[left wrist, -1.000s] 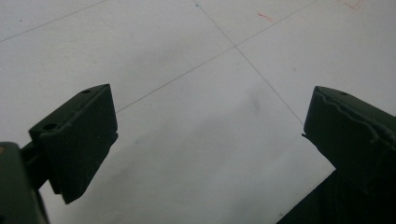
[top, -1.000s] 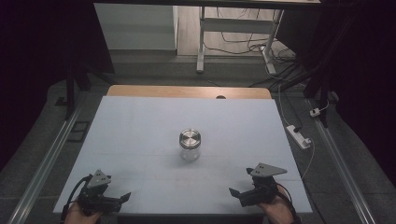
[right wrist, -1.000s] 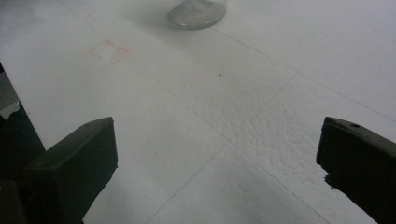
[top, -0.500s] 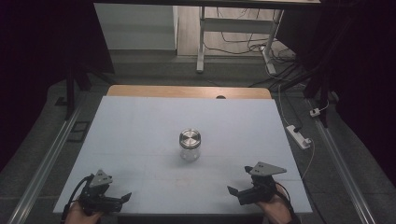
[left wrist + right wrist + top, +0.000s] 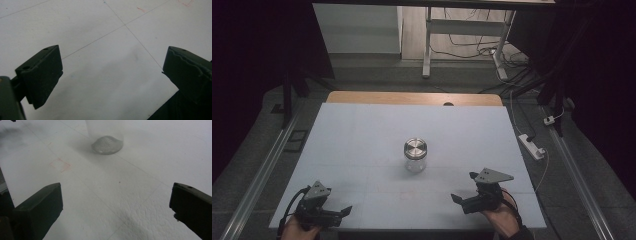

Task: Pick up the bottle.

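High view: jar mid-table, both grippers idle at near edge

High view shows a clear glass jar point(image 5: 415, 155) with a metal lid point(image 5: 415, 148) standing upright near the centre of the white table point(image 5: 362, 135). Left gripper point(image 5: 346, 211) sits at the near left corner, held by a hand point(image 5: 297, 230); jaws spread wide, nothing between them. Right gripper point(image 5: 464, 187) sits near the near right corner, held by the other hand point(image 5: 502, 220); jaws likewise wide apart and empty. Both well apart from the jar.

Right gripper view: jar base point(image 5: 107, 143) ahead, a faint red square mark point(image 5: 60, 165) on the surface. Left gripper view: thin lines crossing on the bare white surface point(image 5: 100, 75).
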